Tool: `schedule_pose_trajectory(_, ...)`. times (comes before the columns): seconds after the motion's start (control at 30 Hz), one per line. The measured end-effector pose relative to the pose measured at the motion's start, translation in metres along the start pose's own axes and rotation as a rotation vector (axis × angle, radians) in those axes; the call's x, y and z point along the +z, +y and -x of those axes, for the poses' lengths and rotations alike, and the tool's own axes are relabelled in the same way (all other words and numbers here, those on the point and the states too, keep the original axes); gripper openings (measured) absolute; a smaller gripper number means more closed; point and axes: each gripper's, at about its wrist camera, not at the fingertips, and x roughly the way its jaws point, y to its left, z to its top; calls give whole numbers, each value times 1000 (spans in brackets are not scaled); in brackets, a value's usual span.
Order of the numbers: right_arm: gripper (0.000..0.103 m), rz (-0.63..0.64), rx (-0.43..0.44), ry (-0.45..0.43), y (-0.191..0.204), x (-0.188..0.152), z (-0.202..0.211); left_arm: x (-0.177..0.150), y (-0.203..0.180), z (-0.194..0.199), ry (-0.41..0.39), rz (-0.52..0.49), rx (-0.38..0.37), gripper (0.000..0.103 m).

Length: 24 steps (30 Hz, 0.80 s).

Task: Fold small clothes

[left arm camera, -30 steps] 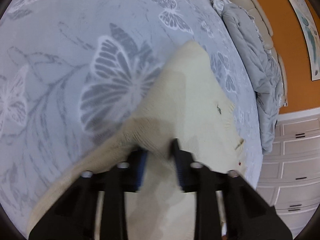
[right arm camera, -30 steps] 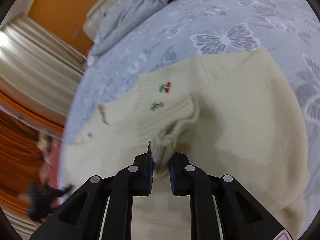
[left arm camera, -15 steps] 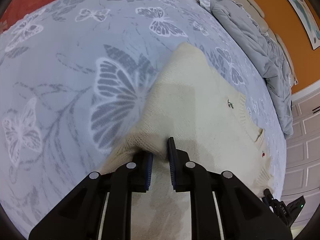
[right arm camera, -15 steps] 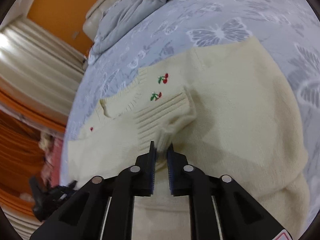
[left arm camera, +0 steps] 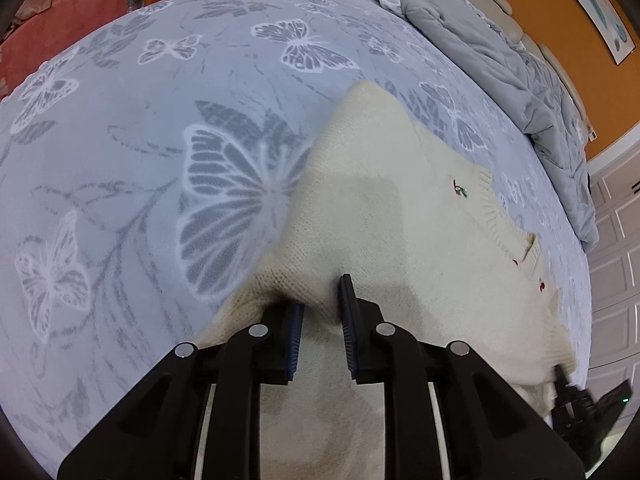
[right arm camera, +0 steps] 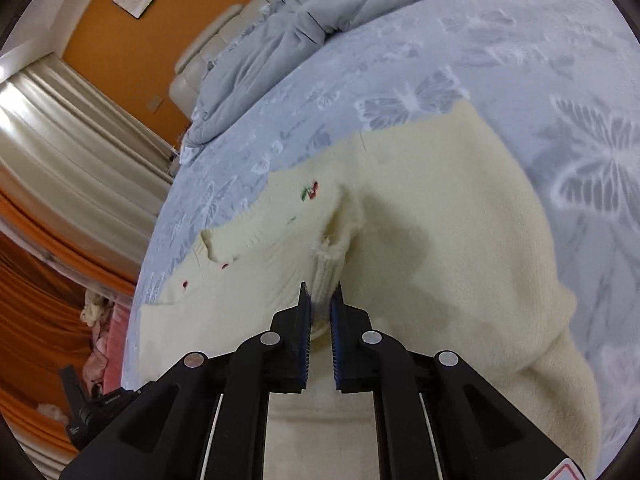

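Note:
A small cream knit sweater (left arm camera: 400, 216) with tiny cherry embroidery lies on the butterfly-print bedspread (left arm camera: 160, 140). My left gripper (left arm camera: 320, 308) is shut on a raised fold at the sweater's side edge. In the right wrist view the same sweater (right arm camera: 440, 220) shows its collar at the left. My right gripper (right arm camera: 320, 300) is shut on the ribbed sleeve cuff (right arm camera: 326, 276) and holds it above the sweater's chest, the sleeve folded inward.
A rumpled grey duvet (left arm camera: 500, 64) lies along the headboard side, also in the right wrist view (right arm camera: 304, 12). White drawers (left arm camera: 616, 240) stand past the bed edge. Curtains (right arm camera: 68, 136) and pink laundry (right arm camera: 104, 344) lie beyond the other edge.
My left gripper has pulled back and risen, bringing more of the sweater into view. My right gripper has lifted the cuff and carried it further over the chest.

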Motion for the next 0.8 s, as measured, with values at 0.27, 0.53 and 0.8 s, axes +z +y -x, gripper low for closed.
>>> schedule_pose_trajectory(0.27,19,0,-30,98,-1,-1,-7,1,2,3,8,10,-12,19)
schedule_pose_trajectory(0.53,8,80,63,0,35,29,15,1,1,3,13,3,-8,19)
schedule_pose_trajectory(0.8,20,35,-103,101,-15,7,13,-8,-24,3,10,-164,71,29)
